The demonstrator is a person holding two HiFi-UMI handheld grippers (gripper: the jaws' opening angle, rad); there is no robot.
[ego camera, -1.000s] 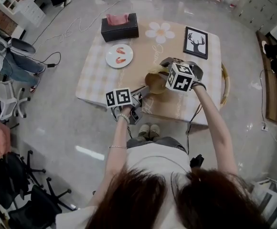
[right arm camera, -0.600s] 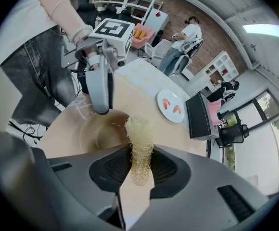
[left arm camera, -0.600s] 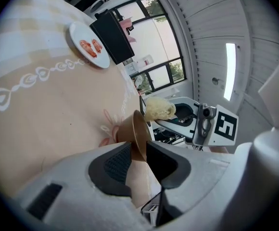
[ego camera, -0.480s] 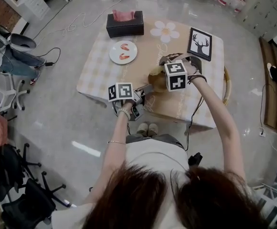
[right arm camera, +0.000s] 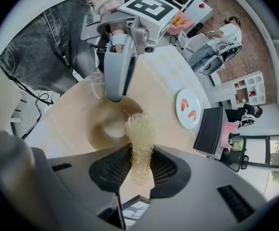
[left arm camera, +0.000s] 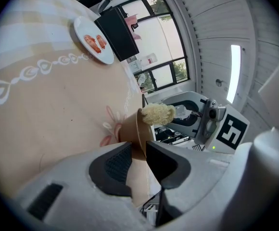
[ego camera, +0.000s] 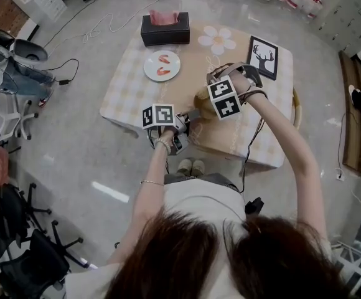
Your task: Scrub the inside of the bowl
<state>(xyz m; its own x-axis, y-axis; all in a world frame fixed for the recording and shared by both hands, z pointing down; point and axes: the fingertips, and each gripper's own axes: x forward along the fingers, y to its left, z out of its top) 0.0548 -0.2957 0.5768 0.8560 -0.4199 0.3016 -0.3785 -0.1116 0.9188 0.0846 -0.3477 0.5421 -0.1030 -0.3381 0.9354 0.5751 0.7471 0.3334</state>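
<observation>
The main risk is the bowl slipping. The left hand-held gripper holds it only by a thin pinch on the near rim, so a hard sideways push from the scrubber could twist the bowl out of that grip. It could also slide across the cloth-covered counter, and it stands not far from the front edge. The scrubber is a soft, springy mesh wad held by its lower end, so pressing down hard would probably bend it or pull it free rather than clean. The right jaw tips could then knock the rim. The left hand-held gripper's 2 jaws are nearly together, clamped on the bowl's wall with 1 pad inside and 1 outside. The right hand-held gripper is closed on the base of the scrubber, whose free end reaches up to the bowl's mouth. Whether it presses on the inner wall is not clear. The bowl seems to rest on the counter between the 2 hand-held grippers, well apart from the plate.
</observation>
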